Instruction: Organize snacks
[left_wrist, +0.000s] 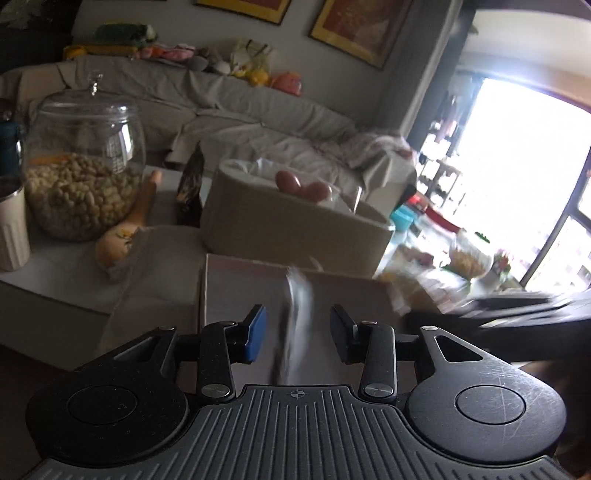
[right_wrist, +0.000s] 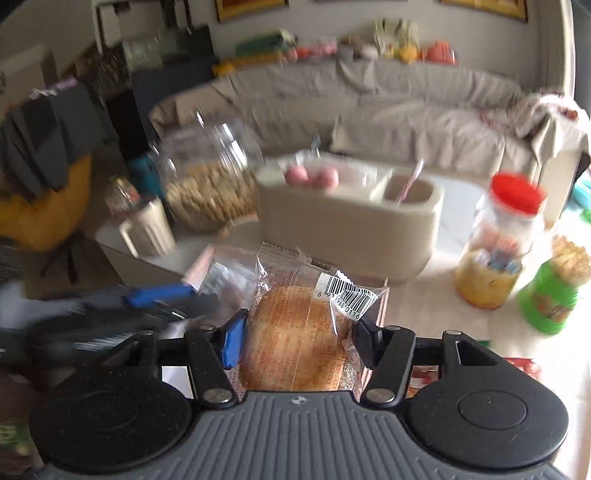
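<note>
Two grippers in view over shallow pinkish cardboard box (right_wrist: 384, 295), lower centre of right wrist view. Right gripper (right_wrist: 299, 339) closed on clear-wrapped golden-brown cake, barcode sticker on film (right_wrist: 295, 332); pads pressed against packet's long sides, front end projecting over box. Left gripper (left_wrist: 297, 332) with fingers spread wide, nothing clamped; blurred whitish plastic-wrapped packet (left_wrist: 299, 314) seen edge-on between pads, contact not discernible. Same packet probably visible at centre left of right wrist view, inside box beside cake.

Judged: cake light, soft, easily crushed; film slick and crinkly, liable to slide under low force. Best held across the firm middle of the cake with gentle pressure, not by sealed crimped ends, which would fold. Whitish packet likely thin and floppy; flat-side pinch advisable.

Background, upper half of both views: beige oval organiser tub (right_wrist: 351, 225) holding pink round sweets (right_wrist: 312, 177); round glass lidded jar of peanuts (left_wrist: 83, 166); red-lidded clear plastic jar (right_wrist: 498, 243) at right; green-based container (right_wrist: 554, 291) at far right.
</note>
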